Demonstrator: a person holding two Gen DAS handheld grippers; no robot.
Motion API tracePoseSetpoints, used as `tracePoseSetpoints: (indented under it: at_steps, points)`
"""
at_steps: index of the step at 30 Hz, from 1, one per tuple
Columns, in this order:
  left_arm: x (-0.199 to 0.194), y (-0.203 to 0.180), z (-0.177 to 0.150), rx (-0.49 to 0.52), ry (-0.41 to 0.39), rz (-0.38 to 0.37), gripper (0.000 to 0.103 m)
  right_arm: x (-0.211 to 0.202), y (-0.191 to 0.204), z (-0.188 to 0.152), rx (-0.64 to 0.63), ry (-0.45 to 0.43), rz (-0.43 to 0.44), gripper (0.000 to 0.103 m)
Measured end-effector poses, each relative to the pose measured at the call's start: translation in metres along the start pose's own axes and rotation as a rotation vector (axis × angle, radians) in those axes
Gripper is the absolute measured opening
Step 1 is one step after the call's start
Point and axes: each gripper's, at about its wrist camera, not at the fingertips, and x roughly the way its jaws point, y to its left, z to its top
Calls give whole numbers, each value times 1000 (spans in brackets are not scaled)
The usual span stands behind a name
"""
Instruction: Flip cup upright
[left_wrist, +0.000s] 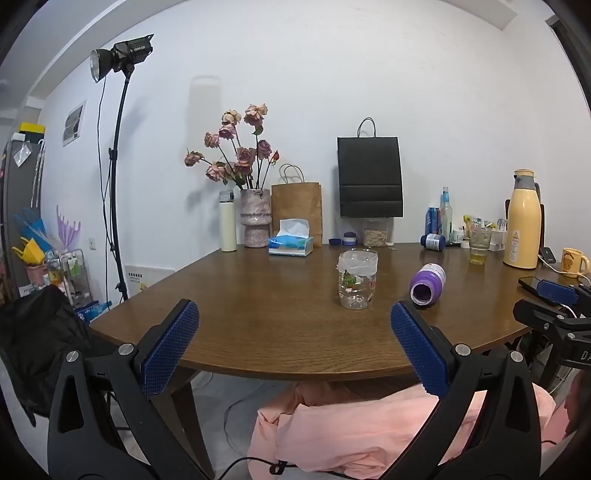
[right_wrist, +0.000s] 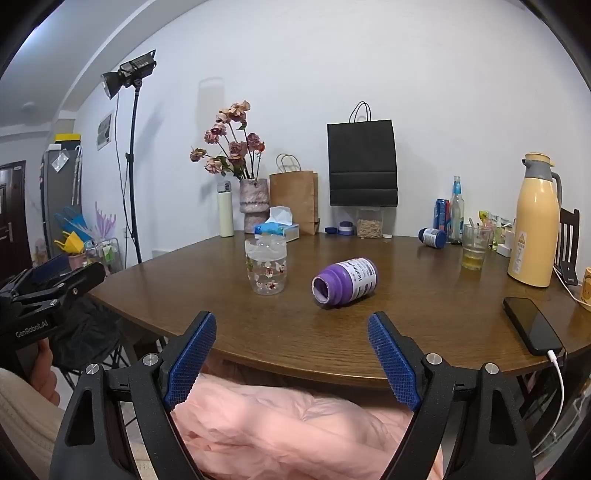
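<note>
- Table (left_wrist: 258, 314): brown wood, rounded near edge, spanning both views.
- Black bag (left_wrist: 369, 177): upright against wall at 12 o'clock, far edge of table.
- Brown bag (left_wrist: 296, 212): just left of black bag, upright.
- Flask (right_wrist: 535, 225): yellow, grey lid, standing at 2 o'clock in right wrist view.
- Vase (left_wrist: 255, 218): pink, holding dried roses, at 11 o'clock, just left of brown bag.
- Left gripper (left_wrist: 293, 347): held off near table edge at 6 o'clock; blue pads spread wide, nothing between them. Also seen from right wrist view at 9 o'clock, gripped by a hand.
- Right gripper (right_wrist: 291, 356): at 6 o'clock off near edge, above pink cloth (right_wrist: 277, 428); pads spread wide, holding nothing.
- Phone (right_wrist: 532, 325): black, lying flat at 3 o'clock, white cable plugged in.
- Cup (left_wrist: 357, 278): clear glass with flower print, standing on table mid-surface, at 12 o'clock from left gripper, 11 o'clock from right gripper; apart from both. Whitish band around upper part; which end faces up cannot be told.
- Bottle (right_wrist: 345, 282): purple, lying on side, open mouth toward camera, near cup at its 3 o'clock, not touching.
</note>
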Motion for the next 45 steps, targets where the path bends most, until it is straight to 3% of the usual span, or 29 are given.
tracePoseSetpoints:
  at_steps: [45]
  points:
    - [1, 6, -1, 4, -5, 10, 103, 5, 3, 0, 18, 3, -11, 88]
